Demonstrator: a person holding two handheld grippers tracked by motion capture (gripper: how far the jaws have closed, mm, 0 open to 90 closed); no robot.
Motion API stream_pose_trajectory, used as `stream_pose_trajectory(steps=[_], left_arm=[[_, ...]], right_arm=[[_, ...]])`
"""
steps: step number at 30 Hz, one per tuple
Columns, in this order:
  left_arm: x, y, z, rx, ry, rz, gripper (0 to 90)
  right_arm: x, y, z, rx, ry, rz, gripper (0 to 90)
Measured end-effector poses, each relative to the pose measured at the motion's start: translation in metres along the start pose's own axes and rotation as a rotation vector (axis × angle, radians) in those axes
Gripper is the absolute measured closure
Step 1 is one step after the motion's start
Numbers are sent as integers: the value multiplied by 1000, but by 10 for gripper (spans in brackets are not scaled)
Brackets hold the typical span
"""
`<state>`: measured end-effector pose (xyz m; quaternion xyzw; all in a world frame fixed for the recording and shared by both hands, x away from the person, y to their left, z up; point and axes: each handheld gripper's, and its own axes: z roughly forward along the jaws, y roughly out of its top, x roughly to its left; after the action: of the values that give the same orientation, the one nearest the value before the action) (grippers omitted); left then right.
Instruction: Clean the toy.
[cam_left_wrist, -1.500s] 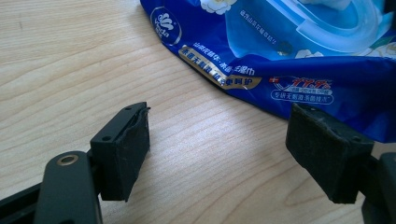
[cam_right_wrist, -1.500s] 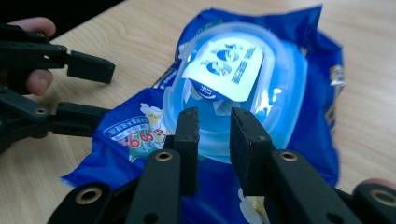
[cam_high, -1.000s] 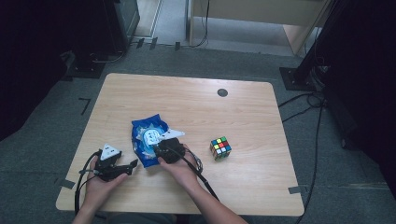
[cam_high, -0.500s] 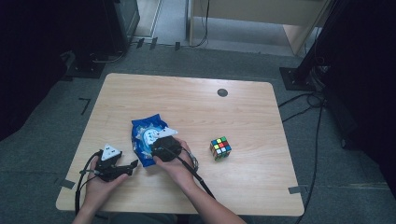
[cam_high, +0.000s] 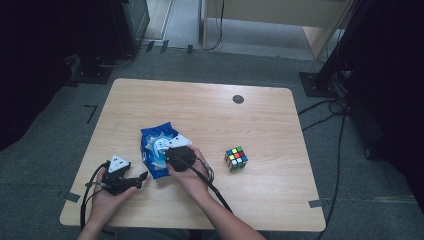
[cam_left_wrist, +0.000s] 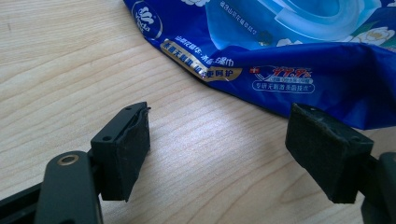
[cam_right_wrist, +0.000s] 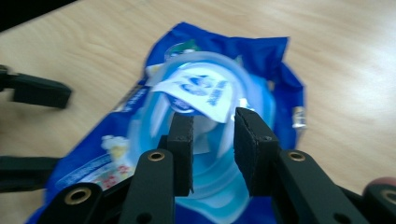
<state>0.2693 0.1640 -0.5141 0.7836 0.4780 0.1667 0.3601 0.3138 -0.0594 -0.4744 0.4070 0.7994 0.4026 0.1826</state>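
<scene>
Wipes pack (cam_high: 157, 150), soft and crinkly, lies left of centre in the high view. Right gripper (cam_right_wrist: 212, 135), nearly closed, brackets its label flap (cam_right_wrist: 201, 91) (best hold, no pinch confirmed); left gripper (cam_left_wrist: 217, 140) is open.

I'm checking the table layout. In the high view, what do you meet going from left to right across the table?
Left gripper → blue wipes pack → right gripper, over the pack's right part → colour cube. The small dark disc sits farther back, about level with the cube in this order.
</scene>
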Motion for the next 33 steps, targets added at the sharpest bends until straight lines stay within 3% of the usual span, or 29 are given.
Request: stream_pose_trajectory(steps=[2, 5, 7, 11, 16, 19, 21, 24, 26, 28, 33], left_arm=[[0, 0, 0, 0, 0, 0, 223], [0, 0, 0, 1, 0, 1, 223], [0, 0, 0, 2, 1, 1, 224], [0, 0, 0, 2, 0, -1, 224], [0, 0, 0, -1, -5, -1, 224], [0, 0, 1, 4, -3, 4, 224], [-1, 0, 1, 6, 0, 9, 224], [-1, 0, 0, 6, 2, 10, 226], [-1, 0, 1, 5, 2, 7, 226], [-1, 0, 1, 3, 1, 5, 227], [-1, 0, 1, 7, 0, 11, 227]], right_arm=[[1, 0, -1, -1, 44, 30, 708], [4, 2, -3, -20, 88, 30, 723], [6, 4, -3, -32, 94, 18, 718], [3, 6, 6, -1, 73, 9, 698], [1, 1, -1, -20, 57, 36, 525], [4, -2, -2, 31, 67, -2, 419], [4, -3, 1, 60, 20, -12, 437], [-2, -4, 8, 82, 3, 19, 474], [-3, -4, 10, 87, -6, 13, 542], [-4, -3, 8, 71, 3, 4, 612], [-4, 1, 3, 10, 9, -10, 693]])
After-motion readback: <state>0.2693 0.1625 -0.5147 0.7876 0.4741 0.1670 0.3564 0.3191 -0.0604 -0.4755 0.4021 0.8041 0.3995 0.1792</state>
